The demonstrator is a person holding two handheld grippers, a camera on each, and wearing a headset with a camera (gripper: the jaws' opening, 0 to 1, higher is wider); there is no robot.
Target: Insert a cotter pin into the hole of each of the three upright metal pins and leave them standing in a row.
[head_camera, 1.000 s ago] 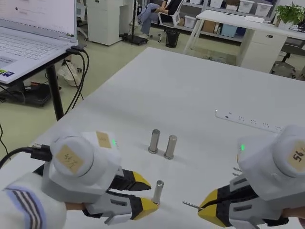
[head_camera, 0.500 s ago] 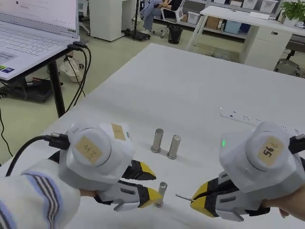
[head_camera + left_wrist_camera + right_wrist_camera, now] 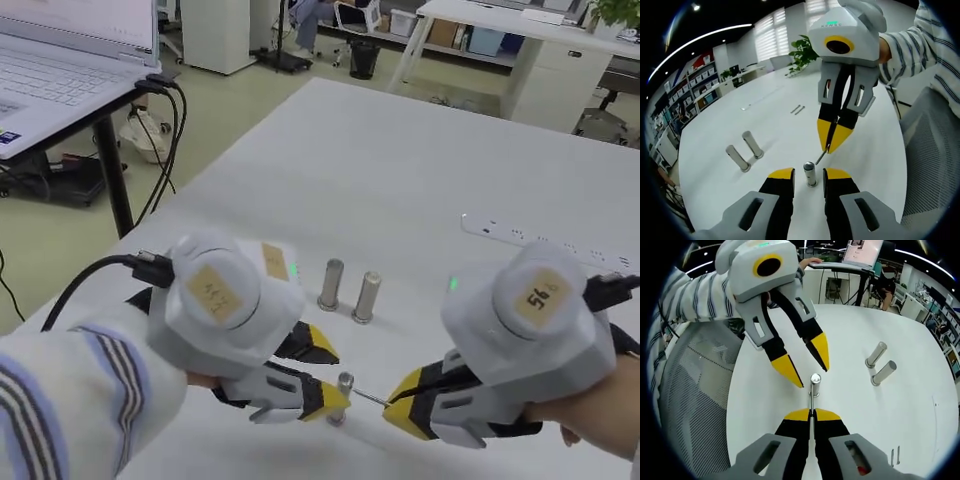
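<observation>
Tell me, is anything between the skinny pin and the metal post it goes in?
Nothing visible is. The cotter pin in the right gripper points straight at the nearest metal pin; the fingers of the left gripper flank it.

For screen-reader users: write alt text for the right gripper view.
The right gripper, jaws shut on a cotter pin, points it at the top of an upright metal pin. The open left gripper straddles that pin; two more pins stand on the table.

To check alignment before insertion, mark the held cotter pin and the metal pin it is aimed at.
cotter pin (image 3: pixel 811 400): right gripper view, middle of its thin shaft.
metal pin (image 3: pixel 810 175): left gripper view, side of its upright shaft.
</observation>
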